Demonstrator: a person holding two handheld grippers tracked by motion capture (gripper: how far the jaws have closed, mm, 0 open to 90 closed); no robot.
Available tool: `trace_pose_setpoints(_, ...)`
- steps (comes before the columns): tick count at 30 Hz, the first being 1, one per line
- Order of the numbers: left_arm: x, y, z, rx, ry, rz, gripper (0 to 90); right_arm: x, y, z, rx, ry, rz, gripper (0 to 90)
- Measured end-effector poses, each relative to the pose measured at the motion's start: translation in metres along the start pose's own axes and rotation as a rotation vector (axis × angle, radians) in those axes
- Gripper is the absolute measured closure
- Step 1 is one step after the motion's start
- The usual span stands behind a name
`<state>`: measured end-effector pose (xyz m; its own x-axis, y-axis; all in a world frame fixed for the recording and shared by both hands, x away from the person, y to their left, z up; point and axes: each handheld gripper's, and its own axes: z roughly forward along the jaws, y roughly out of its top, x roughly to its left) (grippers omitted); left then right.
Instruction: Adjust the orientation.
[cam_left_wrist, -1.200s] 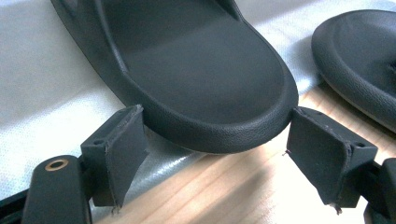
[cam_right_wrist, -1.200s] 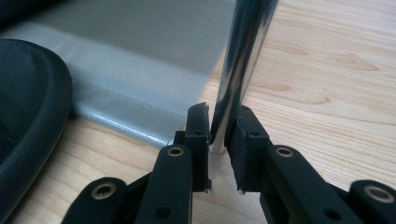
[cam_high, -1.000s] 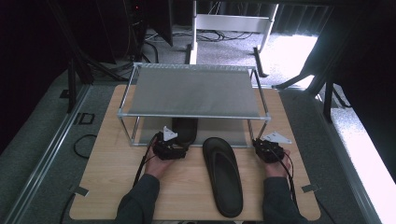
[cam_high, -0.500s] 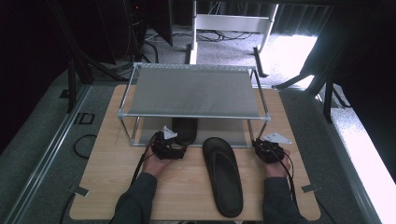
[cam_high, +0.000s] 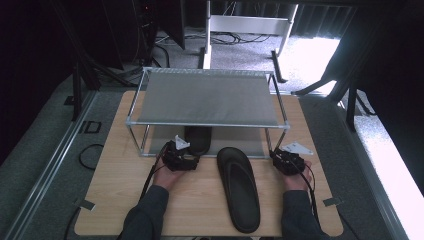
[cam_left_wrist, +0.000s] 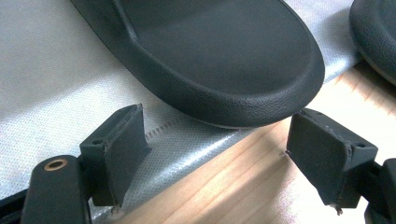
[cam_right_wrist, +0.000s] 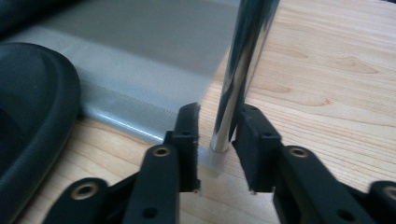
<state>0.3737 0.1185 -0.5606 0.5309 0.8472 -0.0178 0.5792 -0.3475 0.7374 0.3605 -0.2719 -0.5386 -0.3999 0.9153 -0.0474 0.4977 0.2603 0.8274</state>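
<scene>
A black slipper (cam_high: 198, 139) lies on the lower shelf of a metal rack (cam_high: 207, 97); its rounded heel (cam_left_wrist: 224, 60) hangs over the shelf's front edge. My left gripper (cam_high: 186, 150) sits just in front of that heel. In the left gripper view it (cam_left_wrist: 219, 163) is open, with its pads wide apart and clear of the sole. A second black slipper (cam_high: 240, 187) lies on the table between the hands. My right gripper (cam_right_wrist: 219, 149) straddles the rack's front right leg (cam_right_wrist: 238, 65). Its jaws have just been opening, and a gap shows beside the leg.
The rack's grey top shelf covers the back half of the wooden table (cam_high: 120, 200). The lower shelf's fabric (cam_left_wrist: 46, 93) reaches the table near both grippers. The second slipper's edge (cam_right_wrist: 32, 116) lies close to the left of the right gripper. Cables trail from both grippers along the forearms.
</scene>
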Motion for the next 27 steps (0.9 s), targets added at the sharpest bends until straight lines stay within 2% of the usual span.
trace_pose_setpoints(5,0.000,0.000,0.000,-0.002,-0.002,-0.004,20.5,0.004,0.001,-0.013,-0.018,-0.039,-0.002,59.9)
trace_pose_setpoints(8,0.000,0.000,0.000,-0.001,-0.001,-0.002,20.4,0.002,0.000,-0.023,-0.035,-0.045,0.026,57.4)
trace_pose_setpoints(10,0.000,0.000,0.000,-0.001,-0.001,-0.003,20.5,0.001,0.000,-0.029,-0.029,-0.036,0.039,58.0)
trace_pose_setpoints(14,0.000,0.000,0.000,-0.001,0.000,-0.003,20.5,0.006,0.002,-0.041,-0.045,-0.021,0.023,58.1)
trace_pose_setpoints(18,0.000,0.000,0.000,-0.002,-0.001,-0.005,20.5,0.016,0.003,-0.048,-0.051,0.008,0.001,58.0)
trace_pose_setpoints(21,0.001,0.000,0.000,-0.002,-0.001,-0.007,20.5,0.027,0.003,-0.053,-0.055,0.047,-0.019,57.6)
trace_pose_setpoints(27,0.000,0.000,0.000,-0.003,0.000,-0.007,20.5,0.041,0.002,-0.056,-0.062,0.154,0.007,55.5)
